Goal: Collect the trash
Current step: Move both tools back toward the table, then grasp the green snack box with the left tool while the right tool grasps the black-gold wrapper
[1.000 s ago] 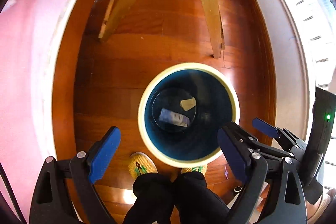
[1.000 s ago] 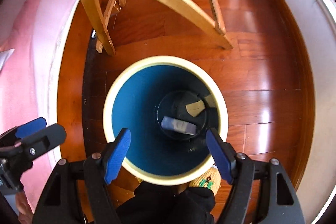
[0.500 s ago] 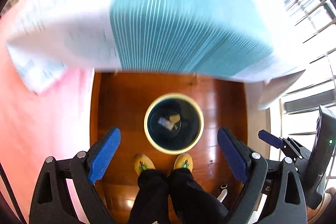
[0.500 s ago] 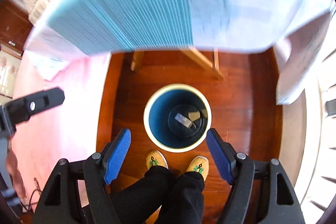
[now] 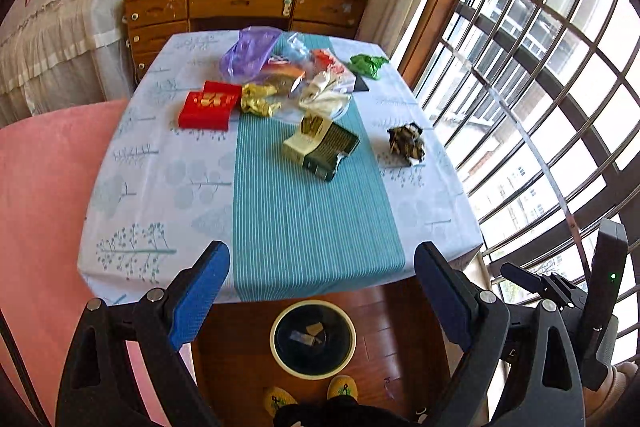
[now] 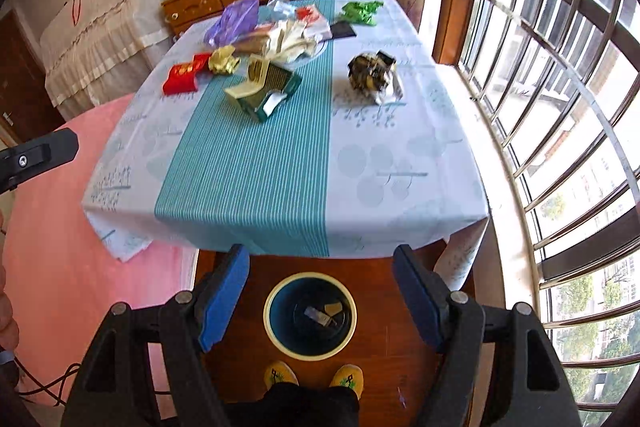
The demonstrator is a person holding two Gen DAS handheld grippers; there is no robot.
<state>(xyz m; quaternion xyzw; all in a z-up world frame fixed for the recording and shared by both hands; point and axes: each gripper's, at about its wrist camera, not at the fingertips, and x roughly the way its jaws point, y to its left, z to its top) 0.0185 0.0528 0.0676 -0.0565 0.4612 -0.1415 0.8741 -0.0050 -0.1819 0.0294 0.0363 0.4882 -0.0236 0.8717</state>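
Blue-padded left gripper and right gripper both gape wide, holding nothing. Trash sits beyond the bin: green carton mid-table, crumpled ball right of it (light stuff). Pinch off-centre and you'll flick it onto the floor.

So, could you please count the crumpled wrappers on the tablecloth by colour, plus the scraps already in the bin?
Gold wrapper: 1
Green wrapper: 1
Dark patterned wrapper: 1
White wrapper: 1
Scraps in the bin: 2
Total: 6
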